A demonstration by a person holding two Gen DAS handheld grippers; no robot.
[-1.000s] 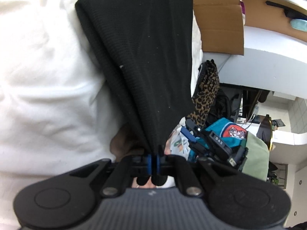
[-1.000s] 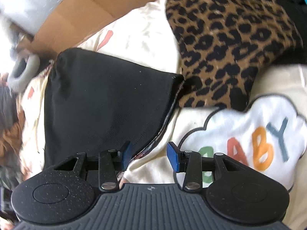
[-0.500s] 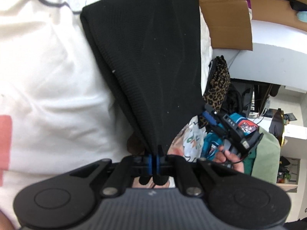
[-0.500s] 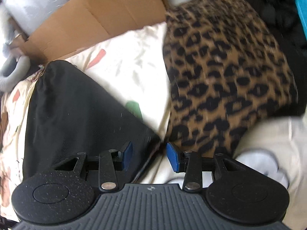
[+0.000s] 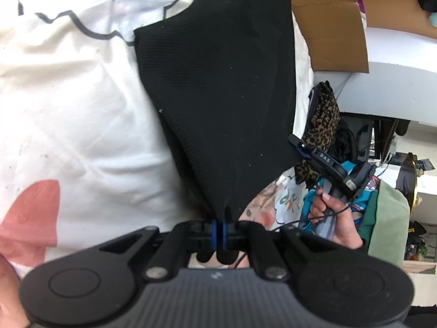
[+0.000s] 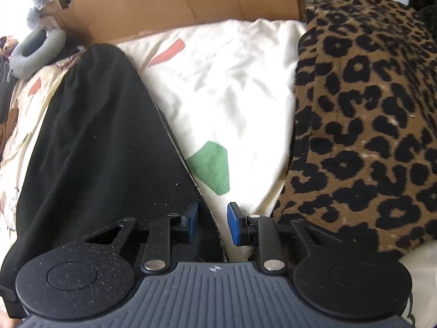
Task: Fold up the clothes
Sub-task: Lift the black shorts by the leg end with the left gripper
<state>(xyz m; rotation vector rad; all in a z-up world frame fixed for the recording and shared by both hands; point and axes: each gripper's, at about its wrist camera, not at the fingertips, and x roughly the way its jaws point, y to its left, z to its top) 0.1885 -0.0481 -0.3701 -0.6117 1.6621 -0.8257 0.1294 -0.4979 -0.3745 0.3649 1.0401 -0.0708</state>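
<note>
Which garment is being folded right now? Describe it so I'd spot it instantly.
Find the cream patterned sheet in front of the cardboard. On it, left of the leopard-print cloth, lies the black knit garment. It is the only plain, unpatterned piece, and the left tool pinches its corner.

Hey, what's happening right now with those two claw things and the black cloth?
Left gripper shut on black garment corner. Right gripper just closing, pads not yet pressing its edge. Leopard-print cloth lies close alongside.
</note>
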